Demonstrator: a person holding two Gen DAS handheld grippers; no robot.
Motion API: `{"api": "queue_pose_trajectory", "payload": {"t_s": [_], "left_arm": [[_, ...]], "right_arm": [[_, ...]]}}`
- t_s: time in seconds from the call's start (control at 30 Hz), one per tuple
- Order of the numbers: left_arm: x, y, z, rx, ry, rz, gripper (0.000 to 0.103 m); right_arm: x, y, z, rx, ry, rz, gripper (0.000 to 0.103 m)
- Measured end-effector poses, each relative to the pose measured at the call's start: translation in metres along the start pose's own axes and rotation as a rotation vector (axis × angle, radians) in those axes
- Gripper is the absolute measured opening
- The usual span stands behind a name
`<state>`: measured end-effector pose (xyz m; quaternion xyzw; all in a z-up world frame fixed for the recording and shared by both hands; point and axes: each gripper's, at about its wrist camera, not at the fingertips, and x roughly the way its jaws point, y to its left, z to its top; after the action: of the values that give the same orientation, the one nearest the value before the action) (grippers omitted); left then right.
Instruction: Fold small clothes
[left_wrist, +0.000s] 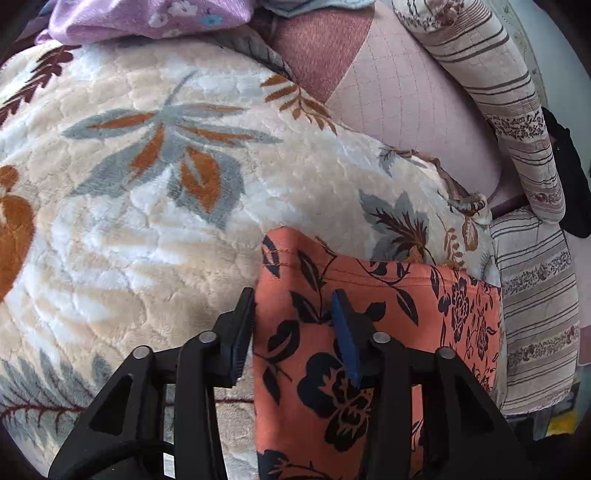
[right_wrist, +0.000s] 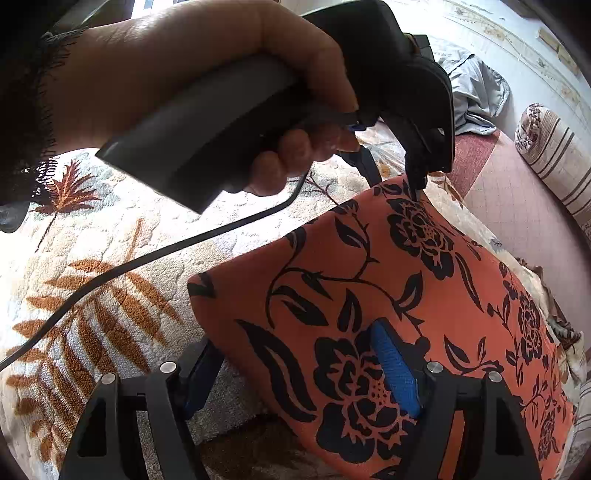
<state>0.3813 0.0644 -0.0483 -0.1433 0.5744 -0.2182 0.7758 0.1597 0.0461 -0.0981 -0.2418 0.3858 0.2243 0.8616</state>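
Observation:
An orange cloth with black flowers (left_wrist: 369, 332) lies folded on a plush leaf-patterned blanket (left_wrist: 147, 192). My left gripper (left_wrist: 293, 295) stands open over the cloth's left edge: one finger rests on the blanket beside the cloth and the blue-padded finger (left_wrist: 345, 332) lies on top of it. In the right wrist view a hand holds the left gripper (right_wrist: 415, 186), whose tips touch the cloth's (right_wrist: 424, 295) far corner. My right gripper (right_wrist: 295, 336) is open at the near edge, with its blue pad (right_wrist: 397, 369) over the cloth and its other finger partly hidden behind the hem.
A purple flowered garment (left_wrist: 147, 18) lies at the far end of the blanket and a pale grey-blue garment (right_wrist: 472, 92) on the pink quilted sheet (left_wrist: 406, 110). A striped bolster (left_wrist: 517, 129) lines the right side. A black cable (right_wrist: 147, 258) trails across the blanket.

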Motion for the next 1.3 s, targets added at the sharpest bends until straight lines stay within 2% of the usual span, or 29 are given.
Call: {"api": "queue_pose_trajectory", "payload": {"t_s": [0.03,0.1,0.13,0.17,0.23,0.27,0.33,0.43,0.53,0.73,0.83,1.0,1.03,1.07,1.17,1.3], "left_arm": [[0.010,0.000,0.002,0.003,0.033,0.006,0.052],[0.015,-0.007,0.004,0.045,0.030,0.015,0.059],[0.017,-0.011,0.005,0.062,0.040,0.011,0.069],[0.018,-0.016,0.005,0.084,0.054,0.018,0.070],[0.020,-0.025,0.004,0.137,0.081,0.044,0.070],[0.018,-0.025,0.004,0.144,0.092,0.035,0.065],[0.014,-0.019,0.006,0.104,0.111,-0.014,0.055],[0.007,-0.004,0.010,0.003,0.122,-0.111,0.053],[0.002,0.003,0.011,-0.056,0.125,-0.170,0.053],[-0.006,0.004,0.013,-0.119,0.115,-0.241,0.053],[-0.003,0.003,0.010,-0.118,0.128,-0.232,0.053],[0.005,-0.003,0.003,-0.103,0.140,-0.177,0.052],[0.004,-0.006,0.003,-0.095,0.130,-0.173,0.047],[0.003,-0.008,0.003,-0.083,0.120,-0.158,0.036],[-0.002,-0.014,0.002,-0.069,0.090,-0.140,0.019],[-0.011,-0.021,0.000,-0.037,0.050,-0.112,0.014]], "right_arm": [[0.001,0.000,0.001,0.003,-0.001,-0.002,0.072],[0.003,-0.002,0.002,0.014,-0.005,-0.003,0.064],[0.005,-0.004,0.004,0.022,-0.007,-0.010,0.058],[0.007,-0.005,0.005,0.030,-0.007,-0.015,0.056],[0.011,-0.009,0.008,0.045,-0.011,-0.026,0.036],[0.012,-0.012,0.010,0.057,-0.012,-0.025,0.031],[0.005,-0.027,0.012,0.140,-0.034,0.033,0.024],[-0.005,-0.053,0.008,0.275,-0.073,0.150,0.023],[-0.010,-0.076,0.000,0.390,-0.098,0.257,0.023],[-0.021,-0.112,-0.007,0.538,-0.145,0.341,0.022],[-0.023,-0.119,-0.007,0.552,-0.154,0.341,0.022],[-0.033,-0.125,-0.013,0.580,-0.178,0.328,0.020],[-0.033,-0.128,-0.014,0.588,-0.179,0.324,0.020],[-0.033,-0.131,-0.015,0.597,-0.176,0.323,0.020],[-0.038,-0.133,-0.020,0.607,-0.172,0.312,0.019],[-0.041,-0.135,-0.023,0.617,-0.179,0.308,0.018]]}}
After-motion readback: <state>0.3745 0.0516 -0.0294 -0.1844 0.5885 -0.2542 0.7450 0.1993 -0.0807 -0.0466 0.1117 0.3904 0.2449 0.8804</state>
